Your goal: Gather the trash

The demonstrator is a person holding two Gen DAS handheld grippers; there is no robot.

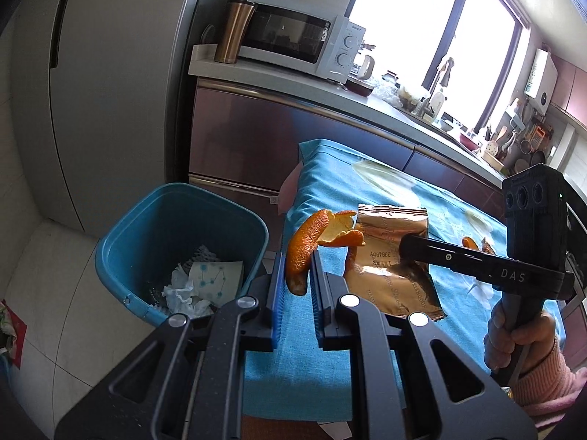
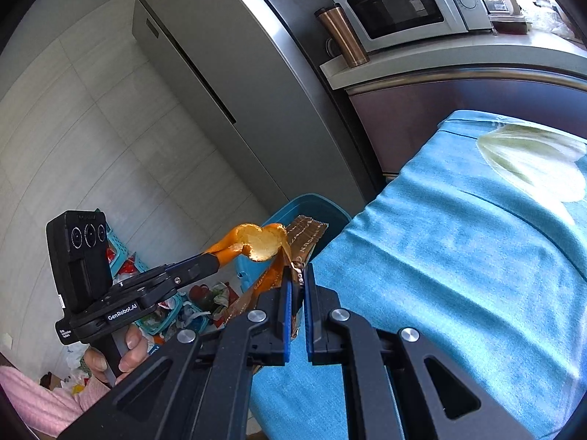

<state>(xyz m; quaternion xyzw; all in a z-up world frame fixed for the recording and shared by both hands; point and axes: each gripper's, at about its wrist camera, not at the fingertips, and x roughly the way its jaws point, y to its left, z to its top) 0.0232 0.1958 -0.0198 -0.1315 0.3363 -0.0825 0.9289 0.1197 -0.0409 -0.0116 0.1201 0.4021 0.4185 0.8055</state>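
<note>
An orange peel (image 1: 304,242) hangs between the blue pads of my left gripper (image 1: 298,261), which is shut on it above the left edge of the blue-clothed table (image 1: 367,183). My right gripper (image 1: 403,251) comes in from the right and is shut on a copper foil wrapper (image 1: 389,227), lifted just behind the peel. In the right wrist view the wrapper (image 2: 304,234) is pinched in my right gripper (image 2: 297,275), and my left gripper (image 2: 214,256) holds the peel (image 2: 262,244). A blue bin (image 1: 121,256) stands on the floor left of the table with crumpled tissue inside.
Another bit of orange peel (image 1: 469,244) lies on the cloth behind the right gripper. A fridge (image 1: 110,91), a counter with a microwave (image 1: 293,44) and a copper tumbler (image 1: 233,31) stand beyond. Teal baskets with clutter (image 2: 165,315) sit on the floor.
</note>
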